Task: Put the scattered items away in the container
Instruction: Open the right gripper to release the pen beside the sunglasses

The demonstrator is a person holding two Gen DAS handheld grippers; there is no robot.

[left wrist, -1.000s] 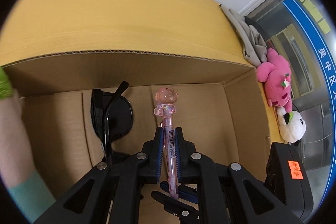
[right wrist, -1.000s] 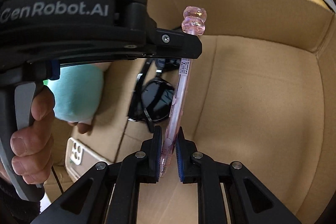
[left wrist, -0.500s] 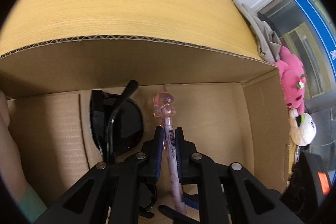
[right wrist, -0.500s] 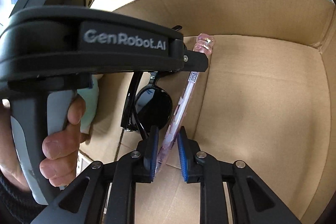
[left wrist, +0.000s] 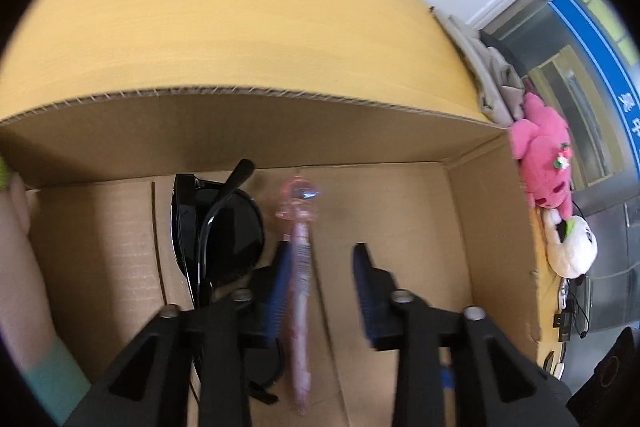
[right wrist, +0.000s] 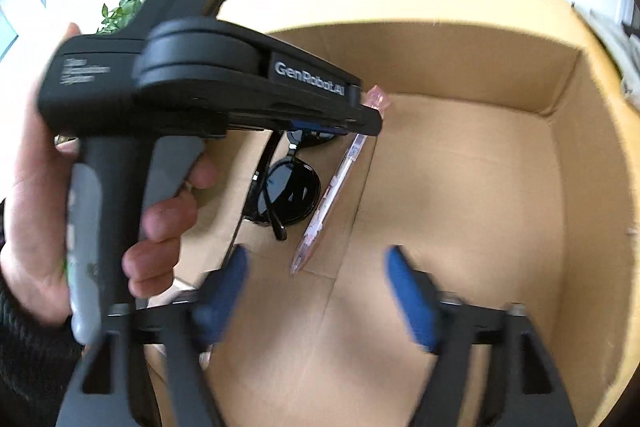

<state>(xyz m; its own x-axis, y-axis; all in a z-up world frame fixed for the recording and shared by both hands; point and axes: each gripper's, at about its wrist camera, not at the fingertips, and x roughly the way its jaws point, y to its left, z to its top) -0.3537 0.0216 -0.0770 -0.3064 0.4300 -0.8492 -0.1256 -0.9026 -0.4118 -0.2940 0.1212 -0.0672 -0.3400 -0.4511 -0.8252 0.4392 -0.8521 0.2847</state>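
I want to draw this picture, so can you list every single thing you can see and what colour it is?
cardboard box: one, brown, open, on the yellow table
sunglasses: one pair, black, inside the box, left of the pen
pen: one, pink with a clear topper, on the box floor
plush toys: two, one pink, one white, outside the box on the right
cloth: one, beige, beyond the plush toys
left gripper: one, black with blue pads, open over the pen
right gripper: one, black with blue pads, open

one pen (left wrist: pixel 300 291), one sunglasses (left wrist: pixel 224 235), two plushies (left wrist: pixel 544 163)
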